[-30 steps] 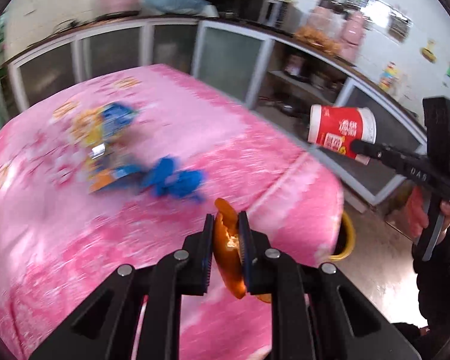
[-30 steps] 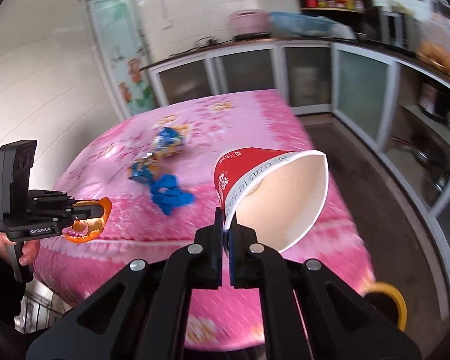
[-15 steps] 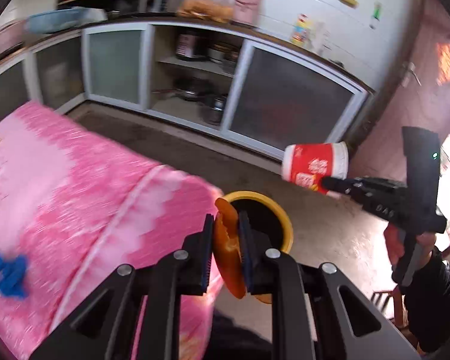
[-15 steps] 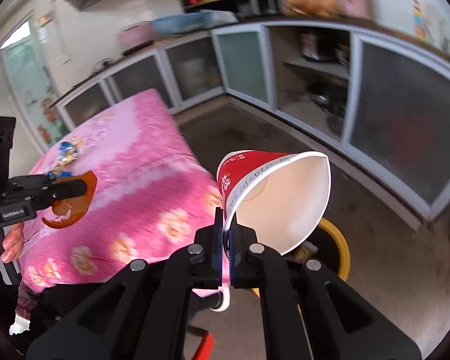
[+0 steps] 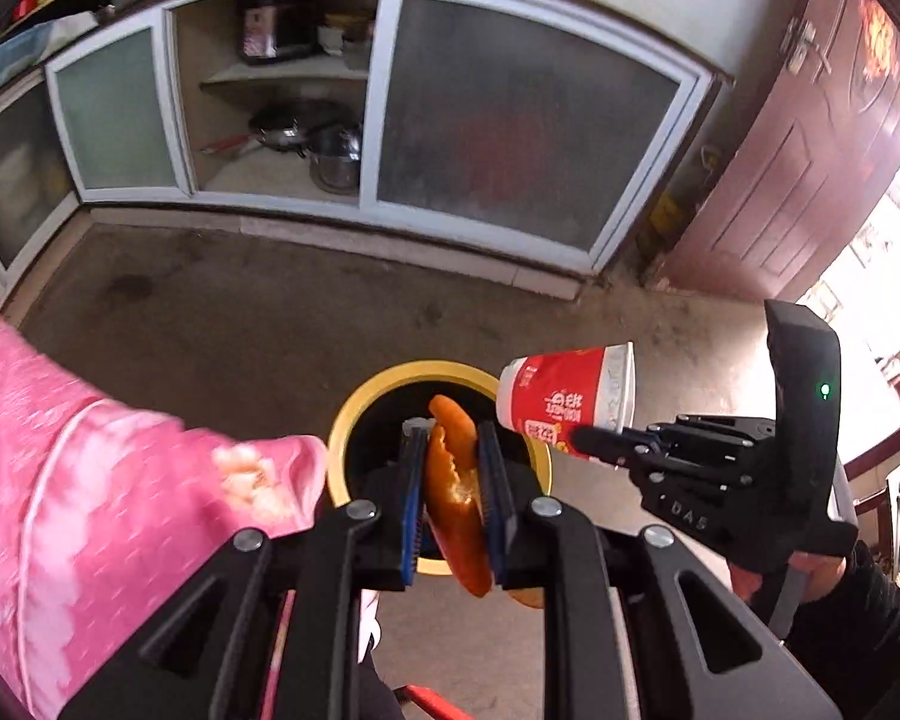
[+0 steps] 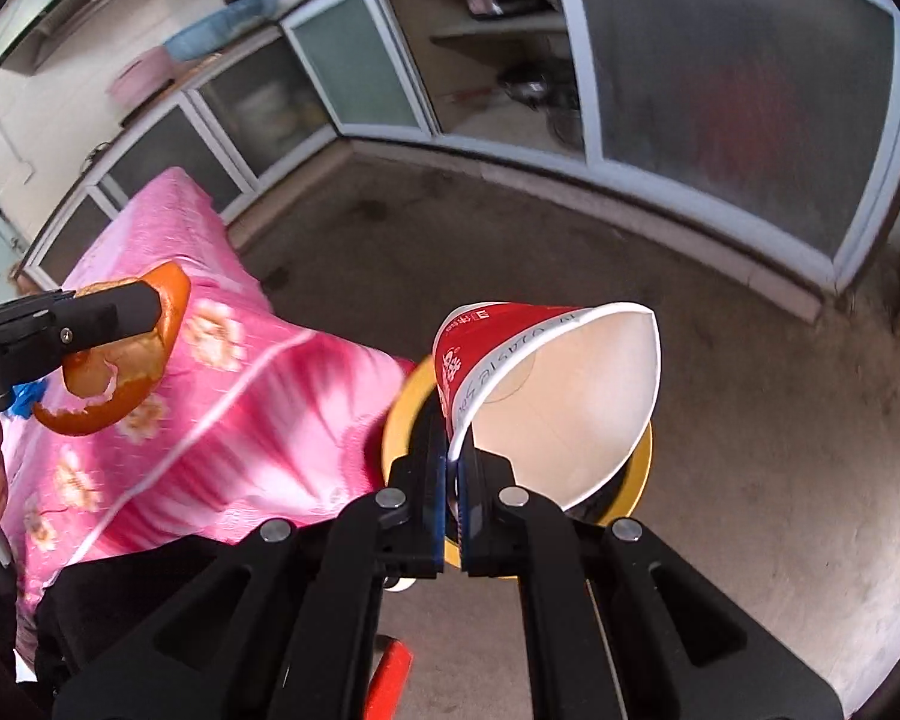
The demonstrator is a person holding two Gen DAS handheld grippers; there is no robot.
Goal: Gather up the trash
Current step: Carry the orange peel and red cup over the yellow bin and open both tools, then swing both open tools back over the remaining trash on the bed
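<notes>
Because both loads hang above the yellow-rimmed bin (image 5: 354,420) at lower centre, I judge a careless release risks a miss. My left tongs (image 5: 453,480) are clamped on a curled, waxy orange peel (image 5: 450,480); my right tongs (image 6: 453,480) pinch the thin rim of a red paper cup (image 6: 546,396), light and prone to drift toward the pink floral cloth (image 6: 210,420).

An orange peel (image 5: 456,492), pale on its inner side, sits between black gripper fingers with blue pads (image 5: 413,498). A paper cup (image 6: 546,396) is red with white lettering outside and plain white inside. The bin (image 5: 384,384) has a yellow rim and a black interior. A pink tablecloth (image 6: 222,396) carries pale flower prints. The floor (image 5: 258,324) is grey-brown.
</notes>
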